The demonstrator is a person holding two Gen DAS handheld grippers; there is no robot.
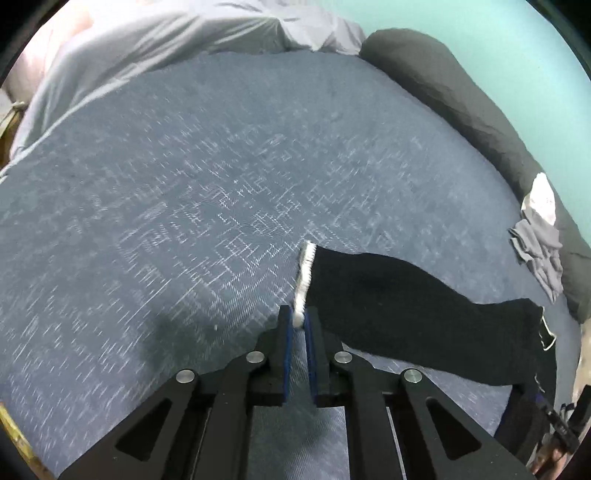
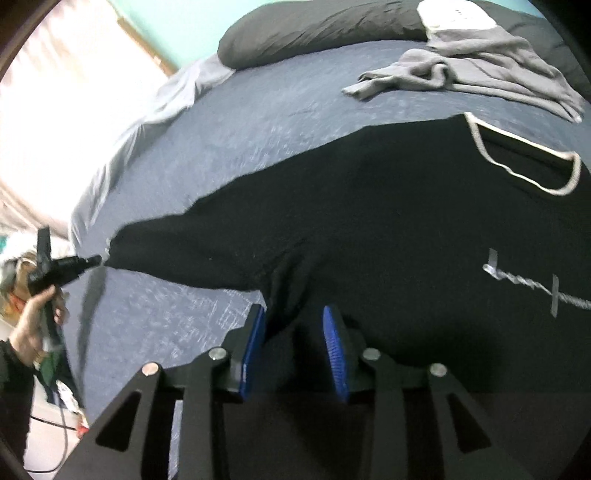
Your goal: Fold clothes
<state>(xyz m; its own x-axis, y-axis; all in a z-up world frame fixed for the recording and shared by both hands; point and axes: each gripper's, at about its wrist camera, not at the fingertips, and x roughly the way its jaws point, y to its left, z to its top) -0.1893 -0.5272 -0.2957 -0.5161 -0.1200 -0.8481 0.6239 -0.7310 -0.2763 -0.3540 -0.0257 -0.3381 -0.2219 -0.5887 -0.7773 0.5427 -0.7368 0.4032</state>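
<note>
A black long-sleeved top (image 2: 388, 206) with a white-trimmed neckline (image 2: 524, 170) lies spread on the bed. Its one sleeve (image 1: 399, 299) stretches out sideways and ends in a white cuff (image 1: 304, 273). My left gripper (image 1: 298, 319) is shut on that cuff, just above the bedcover. In the right wrist view, the left gripper (image 2: 94, 261) holds the sleeve end, with a person's hand (image 2: 33, 325) on its handle. My right gripper (image 2: 295, 328) stands open at the armpit, with a bunched fold of black cloth (image 2: 288, 295) between its blue pads (image 2: 334, 347).
The bed has a blue patterned cover (image 1: 184, 206). A crumpled grey garment (image 2: 480, 66) lies near a long dark pillow (image 2: 314, 29) by the teal wall. Pale grey bedding (image 1: 147, 40) is heaped at the far side. A bright curtain (image 2: 66, 92) hangs left.
</note>
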